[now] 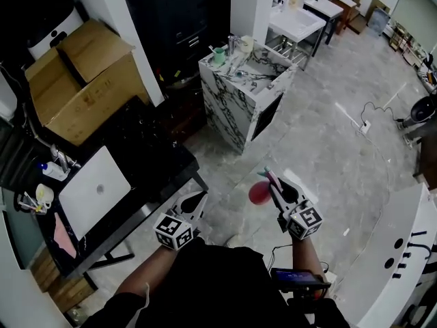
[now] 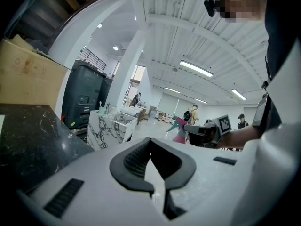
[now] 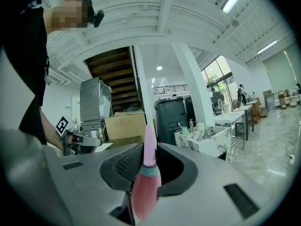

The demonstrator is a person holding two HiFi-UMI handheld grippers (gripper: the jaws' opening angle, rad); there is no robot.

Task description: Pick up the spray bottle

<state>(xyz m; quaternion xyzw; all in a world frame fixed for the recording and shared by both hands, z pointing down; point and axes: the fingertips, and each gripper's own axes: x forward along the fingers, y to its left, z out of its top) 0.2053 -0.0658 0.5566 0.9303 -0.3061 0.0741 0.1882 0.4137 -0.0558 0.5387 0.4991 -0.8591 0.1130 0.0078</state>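
The spray bottle [image 1: 260, 193] is pink with a teal collar and a pink nozzle. My right gripper [image 1: 273, 186] is shut on it and holds it in the air over the grey floor. In the right gripper view the spray bottle [image 3: 145, 192] stands between the black pads [image 3: 123, 166], nozzle pointing up and away. My left gripper [image 1: 198, 200] hovers beside the black table's corner, shut with nothing in it. In the left gripper view its tips [image 2: 150, 140] meet, and the spray bottle [image 2: 180, 132] shows off to the right in the other gripper.
A black table [image 1: 160, 162] at the left bears a white laptop [image 1: 93, 190]. Behind it sits a cardboard box [image 1: 82, 80]. A marbled cabinet [image 1: 246, 91] with cups stands ahead, a white sink stand [image 1: 295, 22] farther back, a white counter [image 1: 403, 251] at the right.
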